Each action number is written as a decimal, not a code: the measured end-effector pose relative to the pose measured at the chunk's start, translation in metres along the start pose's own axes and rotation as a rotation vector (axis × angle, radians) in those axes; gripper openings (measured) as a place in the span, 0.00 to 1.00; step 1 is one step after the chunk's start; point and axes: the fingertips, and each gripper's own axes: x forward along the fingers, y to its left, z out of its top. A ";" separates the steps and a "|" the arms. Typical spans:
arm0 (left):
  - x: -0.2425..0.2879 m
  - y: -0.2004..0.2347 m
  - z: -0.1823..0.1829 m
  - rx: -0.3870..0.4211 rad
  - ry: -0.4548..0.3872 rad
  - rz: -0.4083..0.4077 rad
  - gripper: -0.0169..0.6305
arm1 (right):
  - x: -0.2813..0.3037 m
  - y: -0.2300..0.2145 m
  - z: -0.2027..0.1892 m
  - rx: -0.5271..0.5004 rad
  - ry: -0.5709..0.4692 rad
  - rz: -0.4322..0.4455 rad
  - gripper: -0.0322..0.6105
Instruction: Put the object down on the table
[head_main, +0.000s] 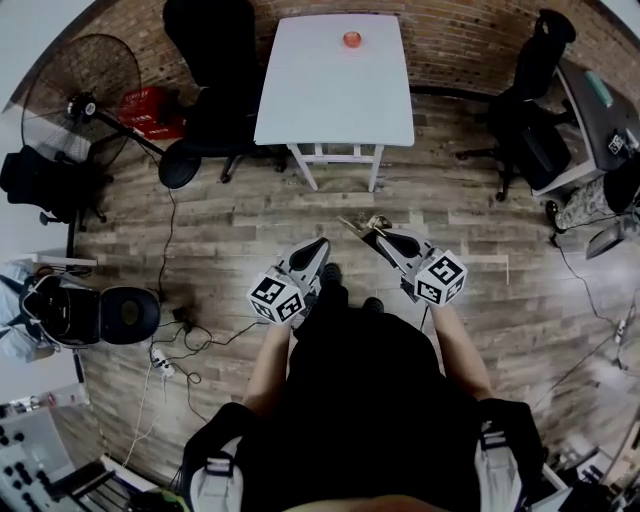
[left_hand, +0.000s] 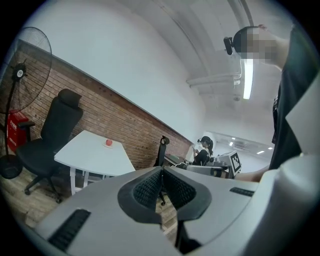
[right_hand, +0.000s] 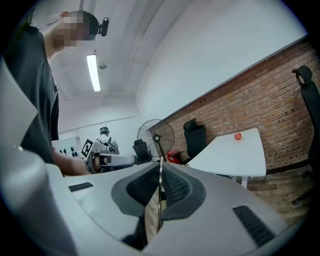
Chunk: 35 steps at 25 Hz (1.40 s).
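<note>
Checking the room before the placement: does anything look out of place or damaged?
Nothing looks damaged or spilled. The white table stands upright, a small red object near its far edge. The right gripper grips a thin flat strip. Only loose cables trail across the floor at left.

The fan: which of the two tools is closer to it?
Left. The left tool is to the right of the fan; the right tool, gripping a thin object, is farther right still.
</note>
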 end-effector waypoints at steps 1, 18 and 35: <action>0.000 0.006 0.001 -0.003 0.004 0.000 0.07 | 0.003 -0.002 0.000 -0.001 0.005 -0.005 0.06; 0.032 0.080 0.039 0.029 0.065 -0.155 0.07 | 0.061 -0.040 0.016 0.012 -0.015 -0.156 0.06; 0.033 0.141 0.054 0.040 0.088 -0.235 0.07 | 0.129 -0.051 0.025 0.000 -0.026 -0.201 0.06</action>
